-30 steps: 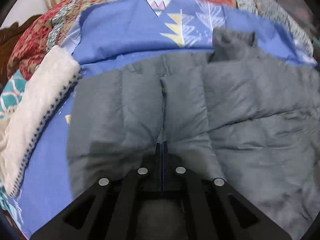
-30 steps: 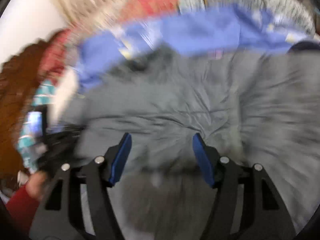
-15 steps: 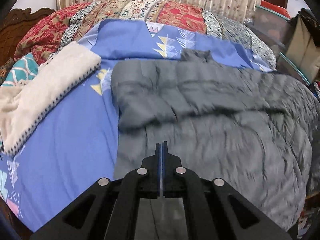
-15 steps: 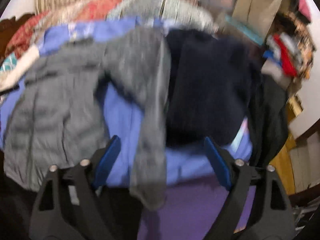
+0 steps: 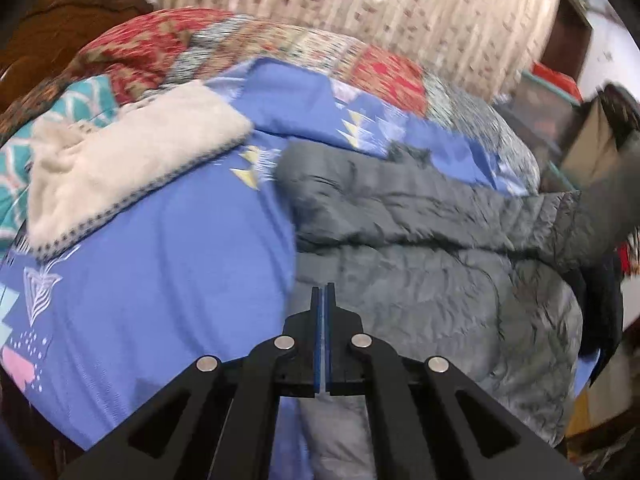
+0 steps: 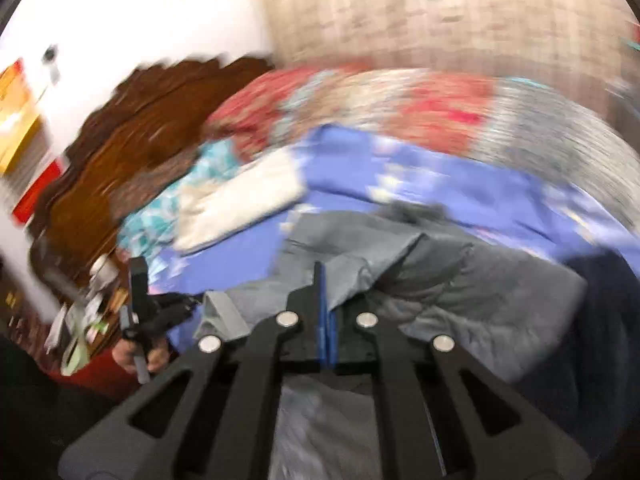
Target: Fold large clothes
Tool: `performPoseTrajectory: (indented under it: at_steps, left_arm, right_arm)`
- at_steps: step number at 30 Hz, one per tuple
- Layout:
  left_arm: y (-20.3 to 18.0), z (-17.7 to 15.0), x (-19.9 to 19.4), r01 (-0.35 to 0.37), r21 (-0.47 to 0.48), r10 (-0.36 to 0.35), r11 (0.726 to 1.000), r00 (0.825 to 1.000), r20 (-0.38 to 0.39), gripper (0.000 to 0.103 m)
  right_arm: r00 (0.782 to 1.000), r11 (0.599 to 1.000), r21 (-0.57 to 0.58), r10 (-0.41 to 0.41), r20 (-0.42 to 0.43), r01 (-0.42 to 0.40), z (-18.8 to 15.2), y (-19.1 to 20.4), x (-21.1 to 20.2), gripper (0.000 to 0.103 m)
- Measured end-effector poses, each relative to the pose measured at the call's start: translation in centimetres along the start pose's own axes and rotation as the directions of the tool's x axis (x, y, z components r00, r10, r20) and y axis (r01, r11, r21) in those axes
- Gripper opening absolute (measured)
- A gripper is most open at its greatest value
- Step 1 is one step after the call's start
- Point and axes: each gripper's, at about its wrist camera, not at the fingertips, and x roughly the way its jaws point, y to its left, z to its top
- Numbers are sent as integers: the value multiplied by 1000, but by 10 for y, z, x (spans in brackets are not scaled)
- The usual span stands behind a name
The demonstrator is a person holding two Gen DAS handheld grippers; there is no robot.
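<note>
A grey quilted jacket point(image 5: 432, 280) lies on the blue patterned bedsheet point(image 5: 160, 264), its left sleeve folded across the chest. My left gripper point(image 5: 324, 292) is shut, with nothing seen between its pads, above the jacket's lower left edge. In the right wrist view, my right gripper point(image 6: 322, 272) is shut on the jacket's grey sleeve point(image 6: 360, 252), holding it lifted over the jacket body point(image 6: 500, 300). That sleeve shows raised at the right of the left wrist view point(image 5: 600, 208). The left gripper also shows in the right wrist view point(image 6: 138, 308), held by a hand.
A cream folded blanket point(image 5: 120, 164) lies at the bed's left. A patterned red quilt point(image 5: 248, 48) is piled at the back. A dark garment point(image 6: 612, 320) lies right of the jacket. A wooden headboard point(image 6: 132, 132) stands left; clutter sits beside the bed.
The right gripper, open half a second ago, has shut on the grey sleeve and swung it up over the jacket. The left gripper has drawn back left, staying shut.
</note>
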Motion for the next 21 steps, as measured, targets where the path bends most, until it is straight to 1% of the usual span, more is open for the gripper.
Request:
performPoseTrajectory:
  at_steps: [1, 2, 3, 4, 5, 6, 7, 8, 9, 10, 11, 12, 13, 14, 15, 16, 17, 18, 19, 20, 21]
  left_arm:
    - [9, 0, -1, -5, -25, 5, 1000, 1000, 5, 24]
    - [18, 1, -1, -9, -48, 9, 999, 1000, 6, 24]
    - [27, 1, -1, -17, -66, 18, 998, 1000, 3, 24]
    - [31, 2, 0, -28, -77, 28, 997, 1000, -1, 24]
    - [38, 3, 2, -39, -87, 39, 995, 999, -3, 24]
    - [41, 4, 3, -47, -92, 47, 995, 999, -5, 24]
    - [45, 6, 5, -59, -103, 58, 993, 998, -9, 24]
    - [48, 9, 7, -65, -113, 64, 991, 998, -13, 24]
    - [50, 10, 8, -66, -119, 64, 991, 998, -17, 24]
    - [50, 14, 11, -62, -125, 60, 990, 998, -22, 24]
    - [47, 19, 14, -54, -120, 52, 991, 998, -23, 24]
    - [41, 24, 18, -48, -103, 46, 994, 999, -21, 24]
    - [35, 30, 22, -44, -82, 42, 996, 999, -17, 24]
    - [28, 35, 25, -38, -64, 38, 997, 999, -11, 24]
    - [16, 46, 32, -25, -35, 25, 999, 1000, -2, 24]
    - [9, 53, 36, -14, -18, 14, 1000, 1000, 4, 24]
    - [-4, 65, 42, 6, 6, -6, 1000, 1000, 14, 24]
    - [-13, 72, 46, 24, 22, -24, 999, 999, 22, 24]
    - [-29, 83, 52, 46, 47, -48, 998, 998, 37, 24]
    - [-44, 91, 58, 64, 69, -68, 996, 997, 48, 24]
    - [-55, 95, 63, 79, 81, -83, 994, 995, 50, 24]
  right_arm:
    - [997, 998, -31, 50, -54, -51, 23, 10, 40, 2]
    - [990, 994, -47, 91, -108, -96, 41, 19, 83, 2]
    - [985, 993, -54, 101, -139, -109, 52, 26, 113, 2]
    - [977, 991, -56, 106, -186, -118, 62, 34, 158, 2]
    - [966, 991, -40, 118, -229, -130, 66, 38, 202, 2]
    - [960, 990, -35, 121, -254, -134, 63, 38, 230, 2]
    - [959, 994, -55, 79, -272, -97, 58, 37, 267, 5]
    - [958, 996, -90, -13, -287, -14, 49, 35, 301, 8]
    - [949, 994, -102, -73, -306, 43, 39, 29, 325, 16]
    - [933, 991, -102, -120, -340, 90, 27, 23, 348, 19]
    - [922, 990, -99, -131, -364, 102, 17, 18, 354, 19]
    - [918, 994, -75, -105, -382, 82, 8, 13, 359, 19]
    - [926, 998, -45, -56, -374, 42, 4, 8, 352, 19]
    - [937, 1000, -5, 8, -348, -11, 1, 3, 338, 21]
    - [950, 995, 57, 95, -298, -82, 1, -4, 310, 35]
    - [961, 986, 100, 153, -231, -133, 0, -12, 281, 56]
    - [970, 980, 116, 178, -165, -160, 1, -20, 257, 66]
    - [981, 978, 118, 183, -61, -175, -1, -30, 220, 75]
    - [987, 981, 111, 159, 10, -160, -3, -43, 186, 75]
    - [990, 984, 112, 138, 36, -141, -5, -53, 168, 75]
    - [994, 988, 126, 87, 63, -94, -9, -70, 147, 75]
